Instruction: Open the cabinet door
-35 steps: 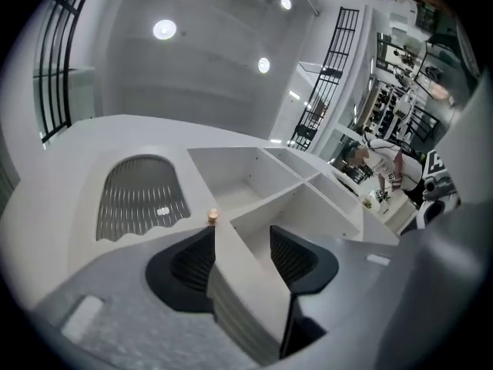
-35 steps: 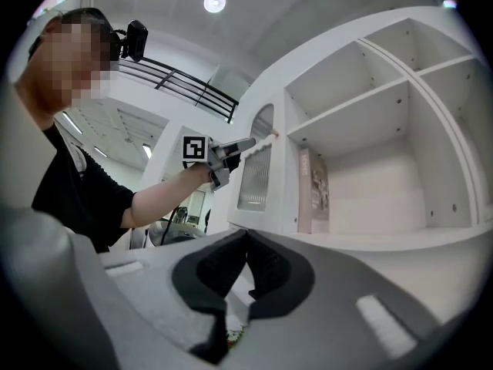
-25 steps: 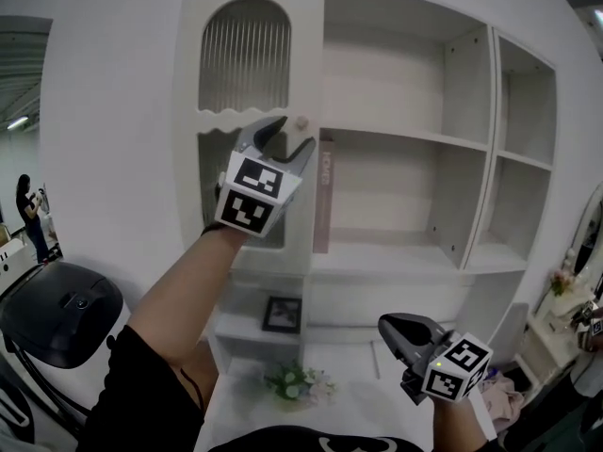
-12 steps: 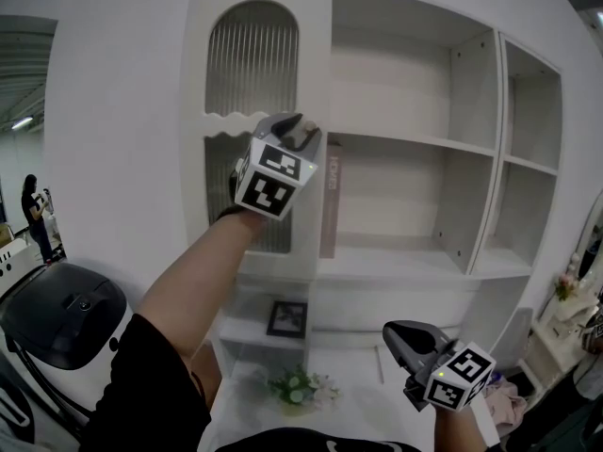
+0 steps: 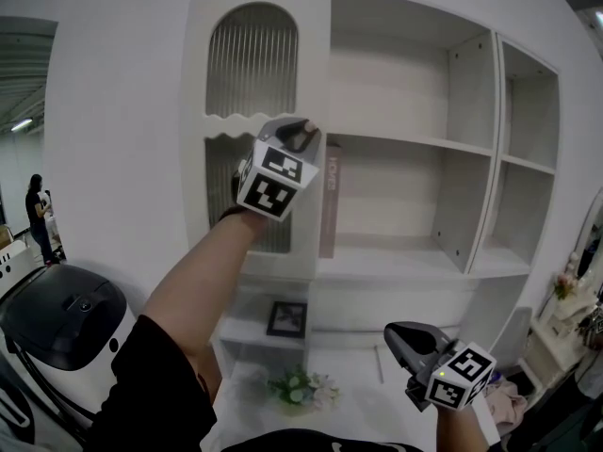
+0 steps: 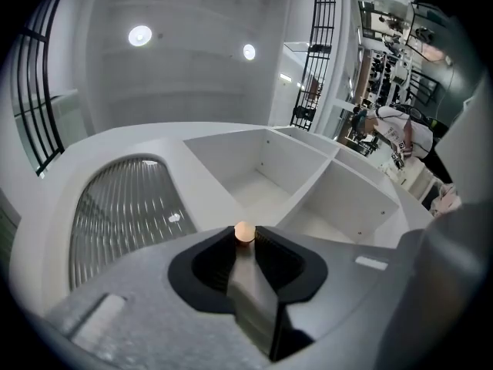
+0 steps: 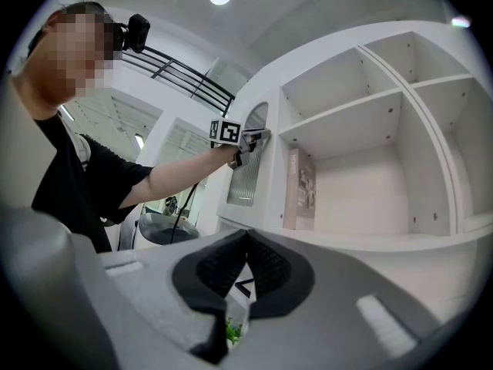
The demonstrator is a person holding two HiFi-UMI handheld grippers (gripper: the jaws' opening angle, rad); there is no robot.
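- white shelf unit (image 5: 415, 141): fixed boards, open bays
- middle shelf: book (image 5: 327, 196) upright at the left end, just beside the cabinet door (image 5: 252, 64)
- low shelf: framed picture (image 5: 285, 317) standing
- white top (image 5: 363, 389) below: flower bunch (image 5: 300, 384) lying on it
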